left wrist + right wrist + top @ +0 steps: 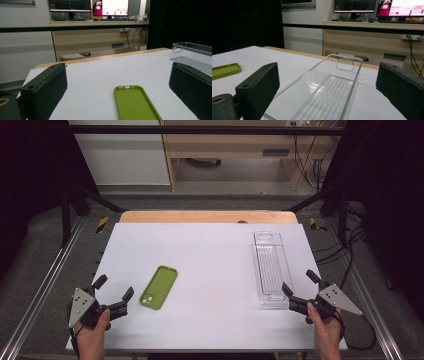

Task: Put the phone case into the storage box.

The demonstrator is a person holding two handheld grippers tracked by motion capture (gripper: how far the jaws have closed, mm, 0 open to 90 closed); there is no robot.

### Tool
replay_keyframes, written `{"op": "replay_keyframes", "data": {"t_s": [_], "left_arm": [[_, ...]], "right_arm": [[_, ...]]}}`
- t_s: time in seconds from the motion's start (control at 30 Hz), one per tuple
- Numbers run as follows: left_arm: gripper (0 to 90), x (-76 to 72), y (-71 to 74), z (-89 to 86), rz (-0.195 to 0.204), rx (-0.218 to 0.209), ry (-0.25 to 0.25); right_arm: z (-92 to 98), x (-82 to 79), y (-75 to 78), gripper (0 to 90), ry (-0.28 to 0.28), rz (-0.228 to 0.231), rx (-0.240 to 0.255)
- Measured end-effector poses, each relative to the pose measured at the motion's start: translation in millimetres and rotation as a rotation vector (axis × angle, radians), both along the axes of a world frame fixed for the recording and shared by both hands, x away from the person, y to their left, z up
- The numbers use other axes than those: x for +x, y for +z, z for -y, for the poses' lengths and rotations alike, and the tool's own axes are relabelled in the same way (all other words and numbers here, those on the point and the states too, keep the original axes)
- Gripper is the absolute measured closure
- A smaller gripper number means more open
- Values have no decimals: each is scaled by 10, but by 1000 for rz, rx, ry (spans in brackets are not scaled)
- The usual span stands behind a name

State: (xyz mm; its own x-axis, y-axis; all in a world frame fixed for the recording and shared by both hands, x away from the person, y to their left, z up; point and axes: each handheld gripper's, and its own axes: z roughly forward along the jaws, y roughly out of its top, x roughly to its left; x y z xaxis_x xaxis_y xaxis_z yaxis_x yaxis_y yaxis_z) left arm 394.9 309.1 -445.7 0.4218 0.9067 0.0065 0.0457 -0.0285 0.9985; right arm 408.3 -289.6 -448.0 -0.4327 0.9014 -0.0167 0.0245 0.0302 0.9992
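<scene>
The green phone case [159, 287] lies flat on the white table [210, 255], open side up, its camera cutout at the near end; from the table's middle it sits at about eight o'clock, long axis tipped toward one o'clock. In the left gripper view the case [135, 103] lies dead ahead, at twelve o'clock between the two black jaws, touching neither. The left gripper [113, 290] is held just beside it at the case's nine o'clock, released, jaws spread wide with nothing between the pads, a hand [92, 335] wrapped round its body near the table's front edge.

Well apart, at roughly three o'clock from the case, a clear plastic tray [271, 267] stands lengthwise on the right side of the table, ribbed floor and a handle slot at its far end. The right gripper [300, 285] hangs at the tray's near right corner, about five o'clock of it, jaws likewise released and empty; in the right gripper view the tray [329, 92] runs away between them toward twelve o'clock, not gripped, with the green case [224, 70] off at nine o'clock
</scene>
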Motion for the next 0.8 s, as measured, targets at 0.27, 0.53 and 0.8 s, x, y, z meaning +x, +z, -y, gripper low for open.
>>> {"op": "replay_keyframes", "data": {"t_s": [0.27, 0.53, 0.8], "left_arm": [[6, 30, 14, 167, -81, 25, -10], [6, 153, 45, 403, -165, 79, -6], [7, 301, 64, 518, -205, 124, -56]], "right_arm": [[26, -33, -44, 50, -8, -12, -25], [29, -42, -53, 50, -18, -21, -43], [23, -42, -62, 50, -23, -25, -57]]}}
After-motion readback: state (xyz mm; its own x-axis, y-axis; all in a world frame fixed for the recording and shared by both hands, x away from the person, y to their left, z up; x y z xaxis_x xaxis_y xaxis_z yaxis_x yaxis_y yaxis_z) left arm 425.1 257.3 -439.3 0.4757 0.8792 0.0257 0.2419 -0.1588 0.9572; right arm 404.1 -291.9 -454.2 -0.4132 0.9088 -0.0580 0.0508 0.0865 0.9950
